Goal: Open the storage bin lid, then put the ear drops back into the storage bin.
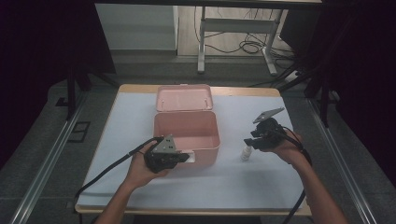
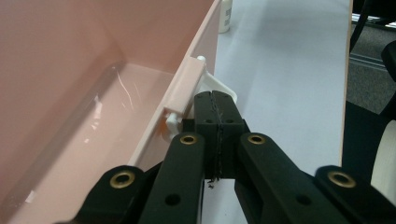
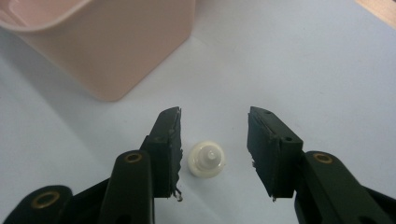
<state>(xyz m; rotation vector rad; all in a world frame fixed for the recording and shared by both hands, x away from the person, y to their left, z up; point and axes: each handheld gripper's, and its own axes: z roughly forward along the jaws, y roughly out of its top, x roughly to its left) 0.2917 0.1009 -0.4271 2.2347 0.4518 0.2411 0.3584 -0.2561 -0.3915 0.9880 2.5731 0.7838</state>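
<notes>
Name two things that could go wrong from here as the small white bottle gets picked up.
The right gripper hangs open around the upright white bottle, which sits nearer one pad; closing off-centre could tip it. The left gripper is shut at the pink box's white latch; a tug might drag the box.

1. No text, brand, number or sign can be read anywhere in these views.
2. The small white bottle (image 2: 225, 16) carries dark marks on its side in the left gripper view, too blurred to make out.
3. The pink box (image 1: 187, 130) shows bare walls and a bare lid, with no lettering.
</notes>
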